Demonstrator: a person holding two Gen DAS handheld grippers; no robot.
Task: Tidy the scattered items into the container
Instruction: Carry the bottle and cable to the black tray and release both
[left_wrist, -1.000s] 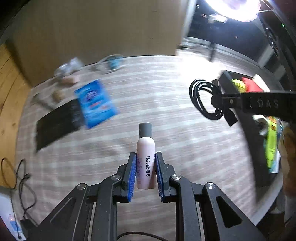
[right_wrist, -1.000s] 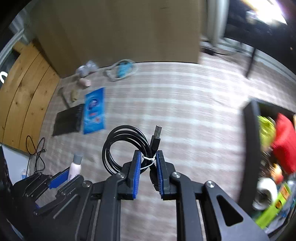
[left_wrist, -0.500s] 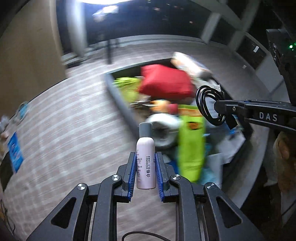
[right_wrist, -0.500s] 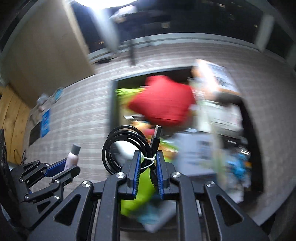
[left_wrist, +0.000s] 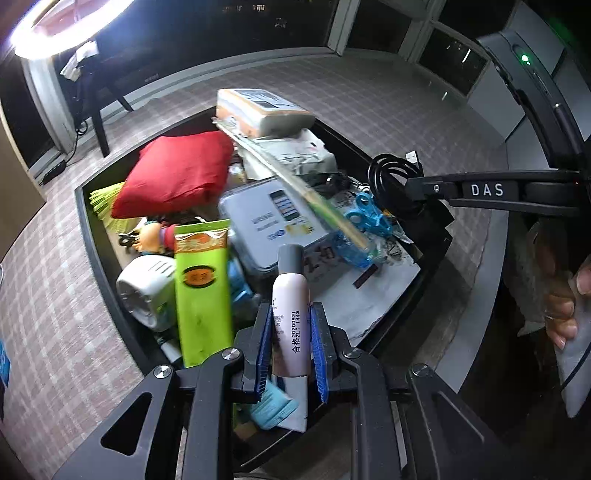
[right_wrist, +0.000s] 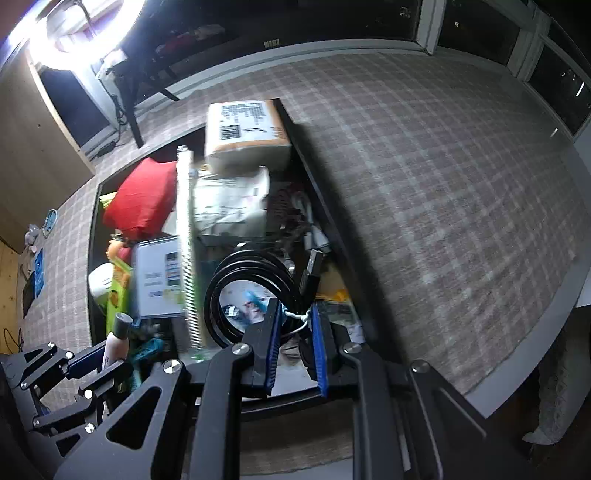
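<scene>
My left gripper (left_wrist: 290, 314) is shut on a small white bottle (left_wrist: 291, 314) with a grey cap, held upright above the near end of the black container (left_wrist: 86, 221). My right gripper (right_wrist: 294, 314) is shut on a coiled black USB cable (right_wrist: 243, 291) tied with a white twist tie, held over the container's right side (right_wrist: 332, 229). The cable (left_wrist: 388, 181) and right gripper also show in the left wrist view. The bottle (right_wrist: 116, 339) and left gripper show at the lower left of the right wrist view.
The container is full: a red pouch (left_wrist: 173, 173), a taped parcel (left_wrist: 258, 110), a white tin (left_wrist: 266, 221), a green packet (left_wrist: 203, 291), blue scissors (left_wrist: 365, 218), a white plug (left_wrist: 147, 291). Checked carpet (right_wrist: 443, 184) surrounds it. Loose items (right_wrist: 37, 266) lie far left.
Both grippers have swung from the carpet with the scattered items over to the container and now hover right above its contents, still holding the bottle and the cable.
</scene>
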